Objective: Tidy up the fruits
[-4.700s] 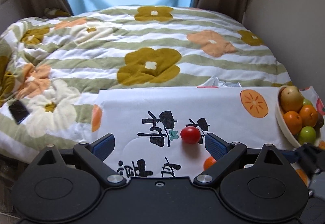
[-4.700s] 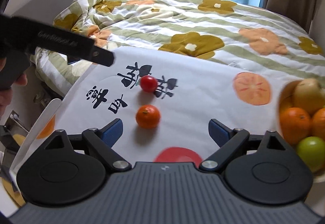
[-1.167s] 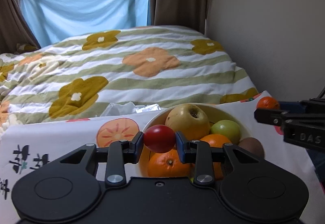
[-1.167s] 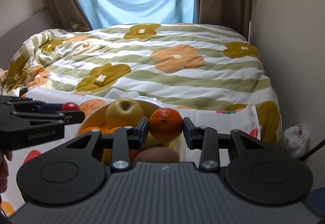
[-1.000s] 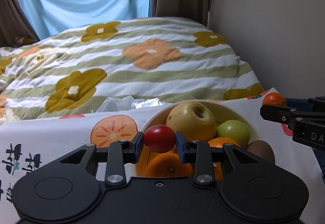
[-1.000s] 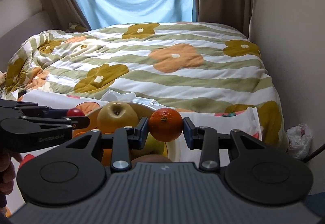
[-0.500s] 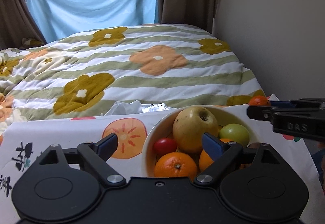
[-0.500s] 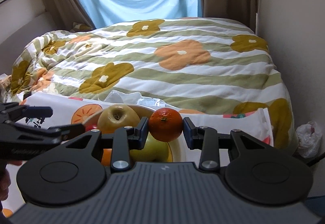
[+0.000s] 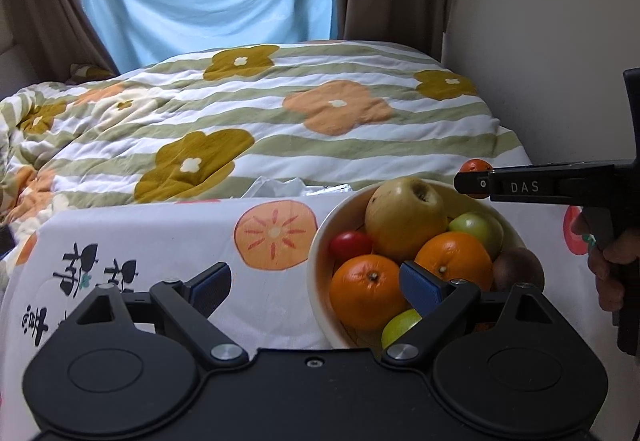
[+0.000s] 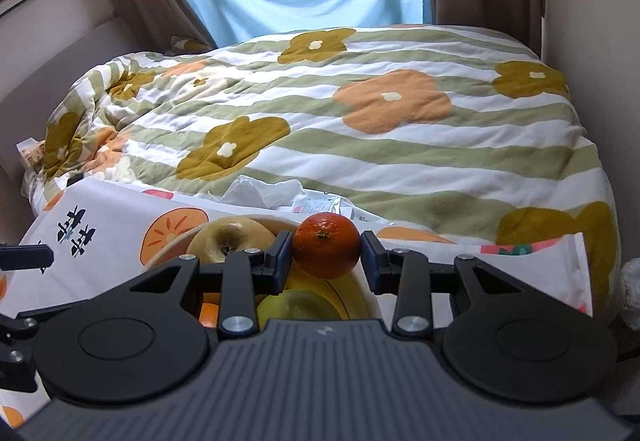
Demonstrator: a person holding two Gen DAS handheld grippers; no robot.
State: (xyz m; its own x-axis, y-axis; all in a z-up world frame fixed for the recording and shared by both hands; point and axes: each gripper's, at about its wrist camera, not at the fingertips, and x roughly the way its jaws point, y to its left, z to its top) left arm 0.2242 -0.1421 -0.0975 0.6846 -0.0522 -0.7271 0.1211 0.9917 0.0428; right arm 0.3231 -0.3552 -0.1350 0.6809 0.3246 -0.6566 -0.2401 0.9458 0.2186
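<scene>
A cream bowl [image 9: 320,241] on the printed cloth holds a yellow apple [image 9: 404,217], two oranges [image 9: 368,291], green fruits [image 9: 476,227], a brown kiwi [image 9: 518,267] and a small red tomato [image 9: 349,245]. My left gripper [image 9: 316,285] is open and empty, at the bowl's near left rim. My right gripper [image 10: 326,251] is shut on a small orange [image 10: 326,249] and holds it above the bowl's far rim [image 10: 356,297]; it shows in the left wrist view [image 9: 474,179] too.
The cloth [image 9: 160,241] covers a table against a bed with a flowered quilt [image 9: 280,121]. Crumpled wrappers [image 10: 280,193] lie behind the bowl. A wall [image 9: 560,41] stands close on the right.
My left gripper has opened, left the red tomato in the bowl, and drawn back to the left. My right gripper still holds the small orange over the bowl.
</scene>
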